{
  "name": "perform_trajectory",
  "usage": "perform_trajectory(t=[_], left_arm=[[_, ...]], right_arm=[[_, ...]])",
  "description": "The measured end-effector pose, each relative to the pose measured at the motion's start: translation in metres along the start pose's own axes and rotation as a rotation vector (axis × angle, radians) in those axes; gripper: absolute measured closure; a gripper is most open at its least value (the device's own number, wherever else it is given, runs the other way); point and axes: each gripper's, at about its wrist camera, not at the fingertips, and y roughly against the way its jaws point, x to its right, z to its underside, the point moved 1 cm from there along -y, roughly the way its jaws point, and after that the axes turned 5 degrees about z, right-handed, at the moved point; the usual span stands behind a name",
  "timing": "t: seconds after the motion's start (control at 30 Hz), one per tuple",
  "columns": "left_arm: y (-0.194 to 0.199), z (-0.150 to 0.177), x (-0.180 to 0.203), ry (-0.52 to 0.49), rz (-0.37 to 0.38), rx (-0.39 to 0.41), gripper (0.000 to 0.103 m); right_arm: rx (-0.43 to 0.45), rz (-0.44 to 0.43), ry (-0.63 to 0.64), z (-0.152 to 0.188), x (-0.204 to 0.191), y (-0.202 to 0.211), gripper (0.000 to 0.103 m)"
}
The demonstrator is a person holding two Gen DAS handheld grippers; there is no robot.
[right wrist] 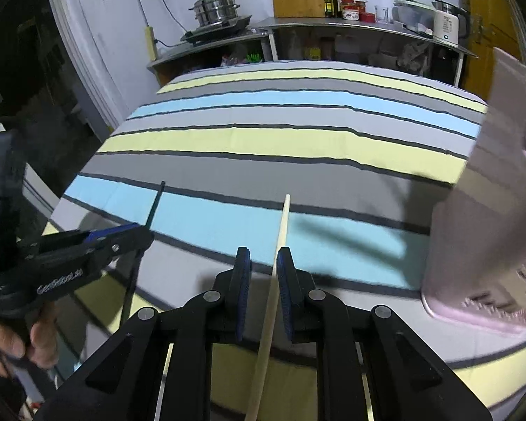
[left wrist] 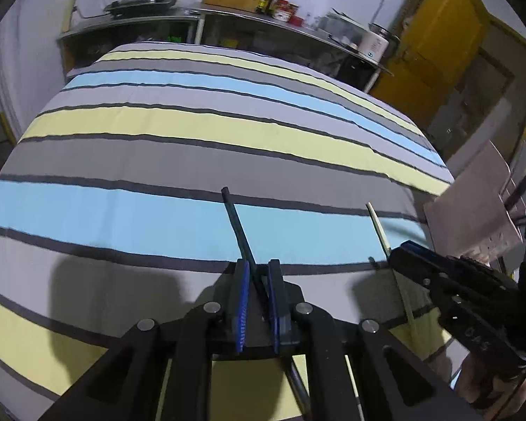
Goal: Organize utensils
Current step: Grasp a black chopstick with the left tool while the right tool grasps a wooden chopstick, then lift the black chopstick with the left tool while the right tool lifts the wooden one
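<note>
My left gripper (left wrist: 258, 269) is shut on a thin black utensil handle (left wrist: 235, 226) that sticks forward above the striped cloth; it also shows in the right wrist view (right wrist: 155, 204). My right gripper (right wrist: 264, 258) holds a pale wooden chopstick (right wrist: 282, 222) between its blue pads, with a small gap on the left pad side. The chopstick also shows in the left wrist view (left wrist: 378, 227), next to the right gripper (left wrist: 403, 252). The left gripper shows at the left of the right wrist view (right wrist: 136, 231). A pink utensil holder (right wrist: 487, 231) stands at the right.
A table with a striped cloth (left wrist: 193, 129) fills both views. Behind it stands a steel counter (right wrist: 350, 26) with a steamer pot (right wrist: 215, 8), bottles and a white kettle (right wrist: 447, 24). The pink holder (left wrist: 473, 210) sits at the table's right edge. A yellow door (left wrist: 438, 35) is at the back right.
</note>
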Motion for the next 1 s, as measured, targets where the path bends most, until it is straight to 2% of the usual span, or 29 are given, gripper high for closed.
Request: perform_trajectory(t=[0.37, 0.6, 0.73, 0.83, 1.0], left_arm=[[-0.001, 0.002, 0.004, 0.015, -0.052, 0.034, 0.093], [-0.004, 0.002, 0.010, -0.008, -0.088, 0.039, 0.093], [-0.007, -0.002, 0.013, -0.040, -0.108, 0.028, 0.093], [-0.007, -0.005, 0.013, -0.052, -0.102, 0.014, 0.095], [-0.001, -0.009, 0.005, -0.007, -0.022, 0.010, 0.096]], right_arm=[[-0.033, 0.068, 0.008, -0.013, 0.004, -0.018, 0.086], [-0.050, 0.065, 0.028, -0.019, 0.004, -0.025, 0.087], [-0.064, 0.068, 0.034, -0.026, 0.002, -0.029, 0.095], [-0.068, 0.052, 0.025, -0.028, 0.003, -0.027, 0.096], [-0.031, 0.020, 0.012, -0.026, 0.001, -0.008, 0.097]])
